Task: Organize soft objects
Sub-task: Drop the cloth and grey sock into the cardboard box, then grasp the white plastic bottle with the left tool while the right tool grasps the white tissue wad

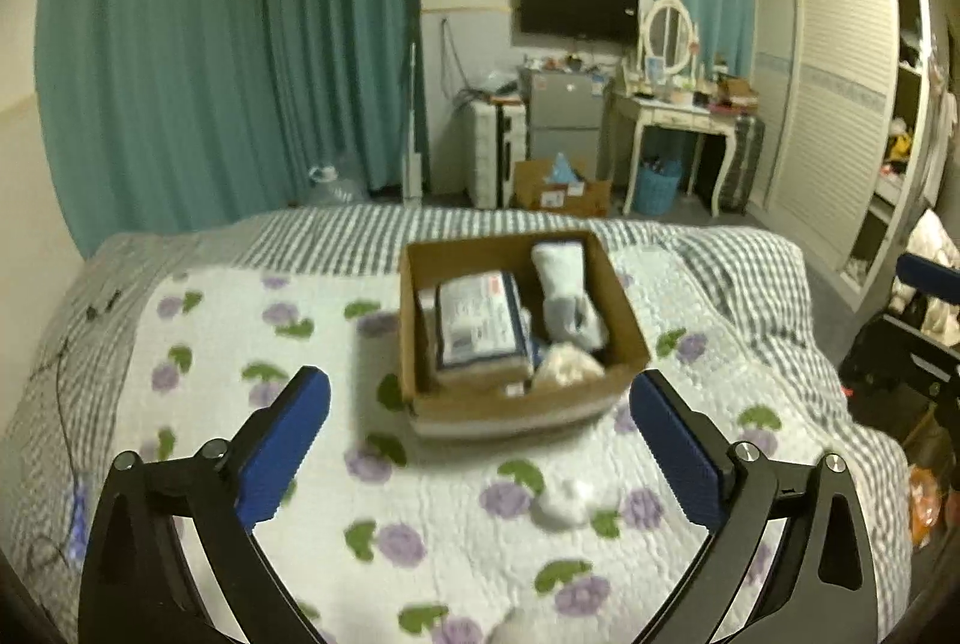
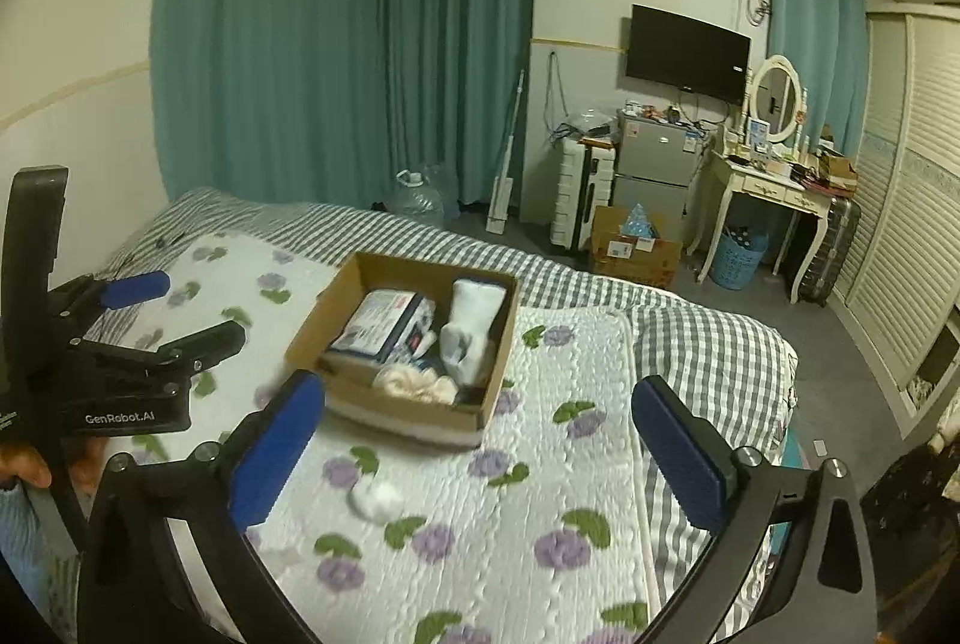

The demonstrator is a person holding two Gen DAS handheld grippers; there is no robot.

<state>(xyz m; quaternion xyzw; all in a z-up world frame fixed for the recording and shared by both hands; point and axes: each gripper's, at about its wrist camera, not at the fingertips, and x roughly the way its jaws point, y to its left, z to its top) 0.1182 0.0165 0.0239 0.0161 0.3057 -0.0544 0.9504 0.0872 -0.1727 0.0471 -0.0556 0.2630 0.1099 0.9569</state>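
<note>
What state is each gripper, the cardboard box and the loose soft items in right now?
Left gripper: open, empty.
Right gripper: open, empty.
Brown cardboard box: open-topped, on the bed, partly filled.
White rolled socks: inside the box.
Cream fluffy bundle: inside the box, near corner.
Small white fluffy ball: loose on the floral quilt, outside the box.

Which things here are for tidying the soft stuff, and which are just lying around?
For the job:
cardboard box
rolled white towel in it
cream fluffy thing in it
white cotton ball on the quilt

Just lying about:
television
water jug
blue basket
</note>
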